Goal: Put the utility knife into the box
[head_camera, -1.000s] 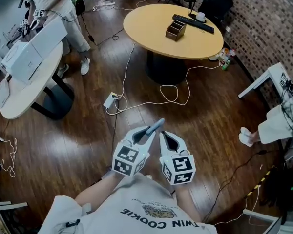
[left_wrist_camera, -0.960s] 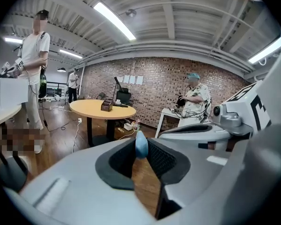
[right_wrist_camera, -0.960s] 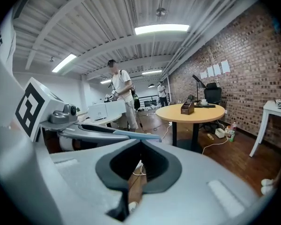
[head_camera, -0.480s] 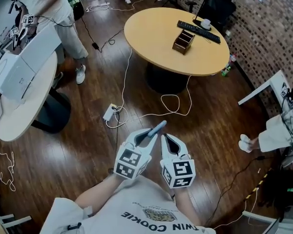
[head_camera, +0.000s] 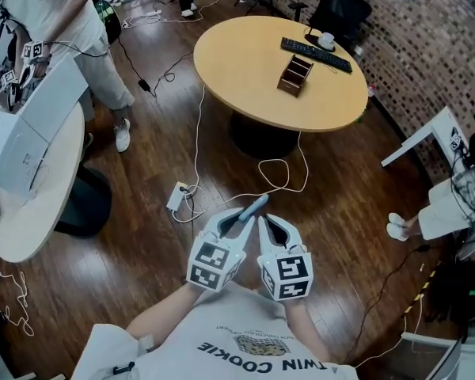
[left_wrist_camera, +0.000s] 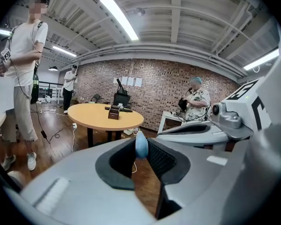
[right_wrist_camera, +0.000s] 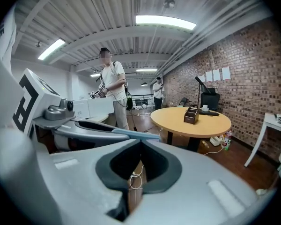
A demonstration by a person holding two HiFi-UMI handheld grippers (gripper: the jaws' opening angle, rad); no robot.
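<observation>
My left gripper (head_camera: pixel 239 223) is shut on a blue-grey utility knife (head_camera: pixel 252 209), held over the wooden floor in front of me. The knife's tip (left_wrist_camera: pixel 141 145) pokes out between the dark pads in the left gripper view. Close beside it, my right gripper (head_camera: pixel 262 222) has its jaws shut with nothing in them; it is also the right gripper (right_wrist_camera: pixel 140 142) in its own view, where the knife (right_wrist_camera: pixel 133 134) shows at the left. The brown open wooden box (head_camera: pixel 294 74) stands on a round yellow table (head_camera: pixel 245 62) well ahead; the same box (left_wrist_camera: pixel 114 112) appears far beyond the left jaws.
A black keyboard (head_camera: pixel 317 54) and a cup (head_camera: pixel 326 38) lie behind the box. A power strip (head_camera: pixel 178 196) and white cables trail over the floor between me and the table. A white table (head_camera: pixel 16 212) and a standing person (head_camera: pixel 71 30) are left; a seated person (head_camera: pixel 455 200) is right.
The round table and box have come a little nearer in the head view. Both grippers keep the same pose, with the knife still in the left one.
</observation>
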